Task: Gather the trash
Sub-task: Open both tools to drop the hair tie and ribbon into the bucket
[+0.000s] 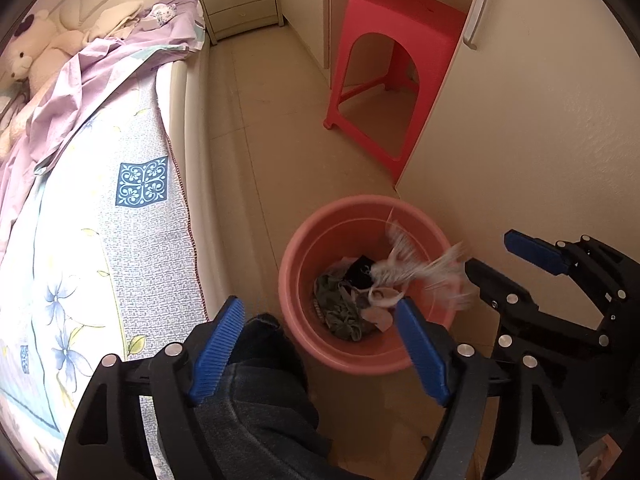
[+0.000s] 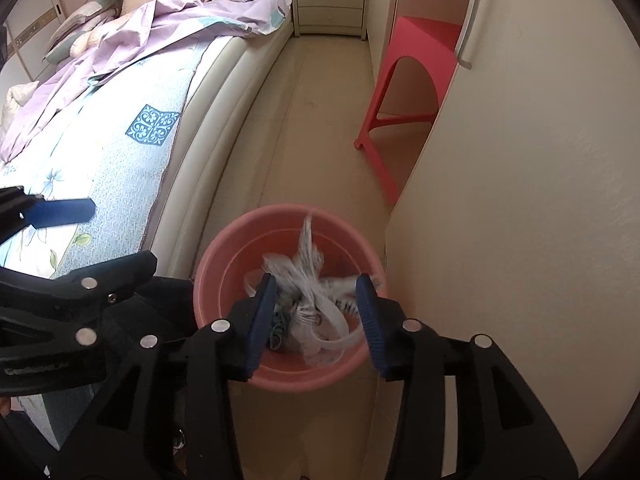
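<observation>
You are at the drop step: both tools hang over the pink bucket (image 2: 224,280), which stands on the floor in the lower middle of both views, between the bed (image 2: 132,152) on the left and the pale wardrobe door (image 2: 520,200) on the right. Your right tool (image 2: 316,316) has its jaws apart, and the white crumpled trash (image 2: 308,276) shows blurred between them, falling into the bucket; the pads do not seem to press on it, so take it as released. In the left wrist view the same white piece (image 1: 404,268) streaks across the bucket's right side, above darker scraps (image 1: 340,304) already lying at the bottom. Your left tool (image 1: 320,344) stands wide apart with nothing between its pads; only a dark trouser leg (image 1: 264,400) and the bucket rim lie beyond it. By my judgement this deposit is nearly done. Next, lift both tools clear of the rim without knocking the bucket over, then look for more trash. Whether any lies on the bed at the upper left, among the lilac sheet (image 2: 192,12), I cannot tell from here.
</observation>
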